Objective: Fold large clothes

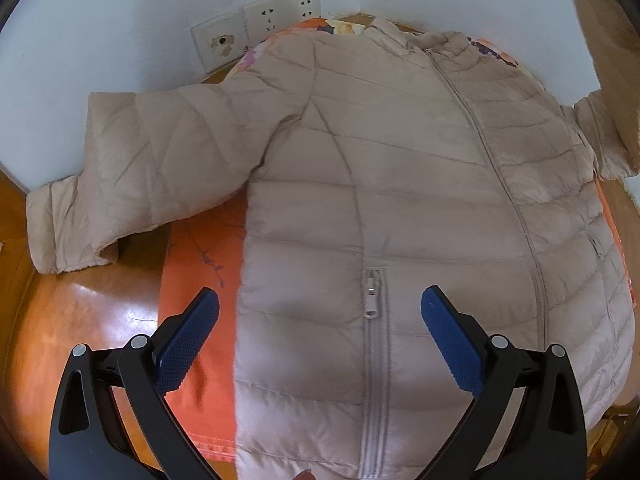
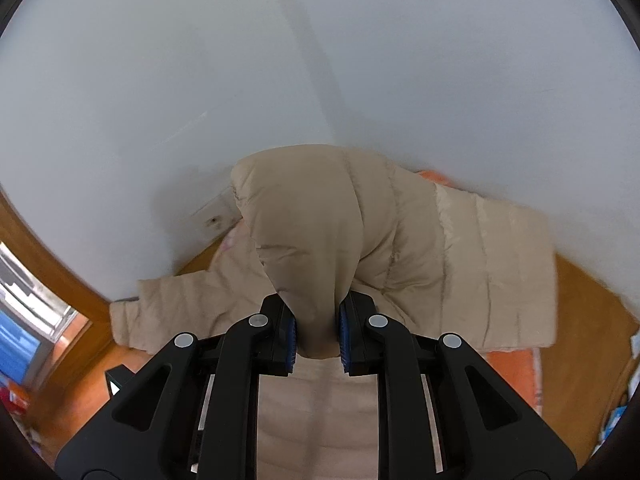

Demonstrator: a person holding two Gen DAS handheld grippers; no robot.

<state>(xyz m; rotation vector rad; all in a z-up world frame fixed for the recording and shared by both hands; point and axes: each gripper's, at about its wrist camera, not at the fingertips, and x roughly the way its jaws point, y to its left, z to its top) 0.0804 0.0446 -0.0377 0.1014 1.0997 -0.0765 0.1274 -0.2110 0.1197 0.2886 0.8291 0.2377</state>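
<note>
Right tool lifts a jacket sleeve

Overhead, the left tool (image 1: 320, 312) tilts steeply down above the jacket (image 1: 400, 184), jaws wide apart and empty. The right tool (image 2: 317, 330) is clamped on the jacket's sleeve (image 2: 316, 240), raised. Zipped, the jacket lies flat on an orange cloth (image 1: 200, 264), collar toward the wall sockets (image 1: 260, 28).

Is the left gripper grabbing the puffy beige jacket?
No, the left gripper hangs open above the puffy beige jacket, its blue pads apart.

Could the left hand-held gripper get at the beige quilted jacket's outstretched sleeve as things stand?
Probably yes: the left hand-held gripper is open and empty, and the beige quilted jacket's outstretched sleeve lies uncovered.
</note>
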